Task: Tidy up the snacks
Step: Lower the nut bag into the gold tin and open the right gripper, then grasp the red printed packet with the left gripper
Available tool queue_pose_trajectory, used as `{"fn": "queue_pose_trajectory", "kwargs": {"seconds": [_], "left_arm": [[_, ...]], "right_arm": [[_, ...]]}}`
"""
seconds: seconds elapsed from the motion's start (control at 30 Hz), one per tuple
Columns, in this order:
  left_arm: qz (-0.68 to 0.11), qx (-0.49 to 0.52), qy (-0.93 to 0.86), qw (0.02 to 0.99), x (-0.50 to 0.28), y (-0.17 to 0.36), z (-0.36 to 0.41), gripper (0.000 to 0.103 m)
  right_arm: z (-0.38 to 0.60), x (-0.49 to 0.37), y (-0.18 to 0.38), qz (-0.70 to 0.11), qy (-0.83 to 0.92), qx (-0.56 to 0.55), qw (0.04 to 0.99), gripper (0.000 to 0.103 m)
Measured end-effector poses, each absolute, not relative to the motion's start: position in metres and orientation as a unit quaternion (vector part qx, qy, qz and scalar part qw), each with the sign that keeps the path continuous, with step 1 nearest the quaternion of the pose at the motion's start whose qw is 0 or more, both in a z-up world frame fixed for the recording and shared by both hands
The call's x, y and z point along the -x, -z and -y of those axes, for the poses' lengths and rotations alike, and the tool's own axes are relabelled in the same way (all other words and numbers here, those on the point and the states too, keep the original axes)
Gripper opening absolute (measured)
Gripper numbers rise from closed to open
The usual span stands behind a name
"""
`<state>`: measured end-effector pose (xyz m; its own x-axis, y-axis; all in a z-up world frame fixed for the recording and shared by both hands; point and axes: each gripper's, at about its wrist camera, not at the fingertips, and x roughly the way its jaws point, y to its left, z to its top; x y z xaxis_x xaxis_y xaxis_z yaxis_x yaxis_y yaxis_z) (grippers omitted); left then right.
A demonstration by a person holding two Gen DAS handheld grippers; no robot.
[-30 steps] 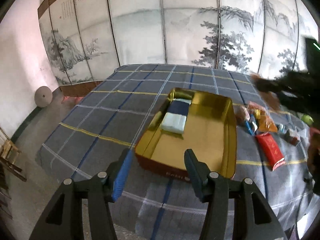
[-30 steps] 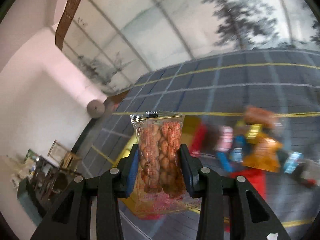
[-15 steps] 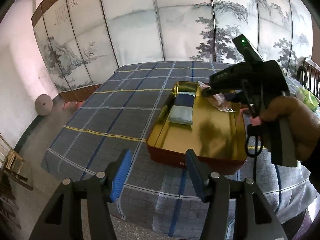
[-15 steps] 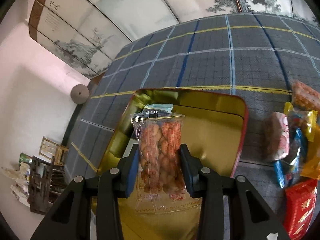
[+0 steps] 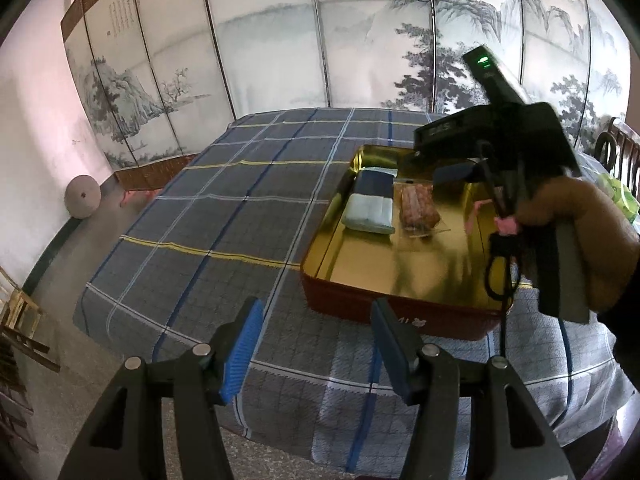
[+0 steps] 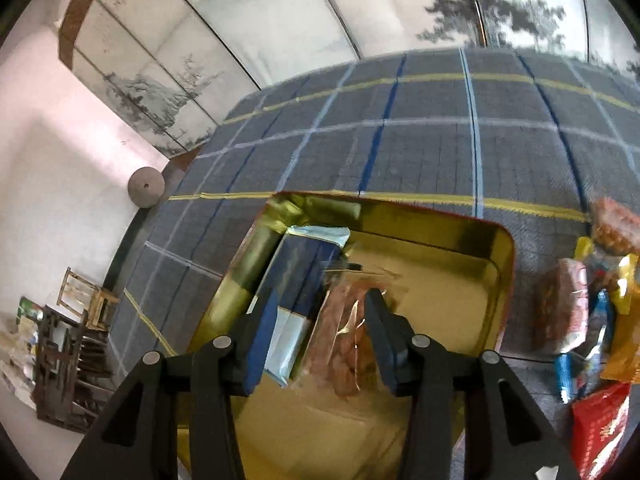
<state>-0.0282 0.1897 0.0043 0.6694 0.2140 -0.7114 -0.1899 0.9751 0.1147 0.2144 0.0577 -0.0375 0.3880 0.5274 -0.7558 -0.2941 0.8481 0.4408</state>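
Note:
A gold tin tray with red outer walls (image 5: 400, 312) (image 6: 502, 276) sits on the plaid tablecloth. In it lie a dark blue packet (image 5: 374, 185) (image 6: 298, 268), a pale blue packet (image 5: 368, 214) (image 6: 286, 340) and a clear bag of twisted orange snacks (image 5: 418, 210) (image 6: 344, 336). My right gripper (image 6: 318, 328) is open above the tray with the snack bag lying loose between its fingers. It shows from outside in the left wrist view (image 5: 472, 168). My left gripper (image 5: 316, 344) is open and empty in front of the tray's near wall.
Several loose snack packets (image 6: 592, 312) lie on the cloth right of the tray, with a red packet (image 6: 600, 428) nearest. A painted folding screen (image 5: 360, 40) stands behind the table. A small wooden chair (image 6: 86, 296) and clutter are on the floor at left.
My right gripper moved down over the tray, opened and let go of the snack bag, which now lies in the tray beside the blue packets. My left gripper stayed open.

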Motion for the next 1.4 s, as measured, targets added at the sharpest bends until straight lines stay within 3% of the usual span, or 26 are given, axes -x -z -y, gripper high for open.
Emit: {"fn": "queue_pose_trajectory", "kwargs": {"seconds": [0.27,0.37,0.6,0.7,0.87,1.13,1.4], "left_arm": [[-0.396,-0.007,-0.094,0.913,0.026,-0.009,-0.182,0.057],[-0.405,0.000,-0.058,0.912,0.022,-0.014,-0.168,0.057],[-0.455,0.044,0.089,0.885,0.000,-0.029,-0.104,0.059],[-0.488,0.068,0.140,0.859,-0.025,-0.026,-0.067,0.066],[-0.541,0.084,0.163,0.821,-0.085,-0.001,-0.006,0.066],[-0.615,0.133,0.112,0.769,-0.159,0.059,0.032,0.066],[-0.621,0.028,0.015,0.783,-0.174,0.069,0.062,0.067]], "right_arm": [[0.025,-0.135,0.009,-0.427,-0.275,-0.125,0.852,0.046],[0.082,-0.094,0.011,-0.408,-0.220,-0.083,0.882,0.055],[0.208,-0.061,0.038,-0.412,-0.028,0.026,0.910,0.055],[0.247,-0.066,0.052,-0.416,0.027,0.037,0.908,0.055],[0.288,-0.068,0.080,-0.428,0.034,-0.021,0.903,0.056],[0.299,-0.056,0.078,-0.406,-0.021,-0.065,0.911,0.057],[0.305,-0.055,0.075,-0.397,-0.043,-0.104,0.911,0.060]]}}
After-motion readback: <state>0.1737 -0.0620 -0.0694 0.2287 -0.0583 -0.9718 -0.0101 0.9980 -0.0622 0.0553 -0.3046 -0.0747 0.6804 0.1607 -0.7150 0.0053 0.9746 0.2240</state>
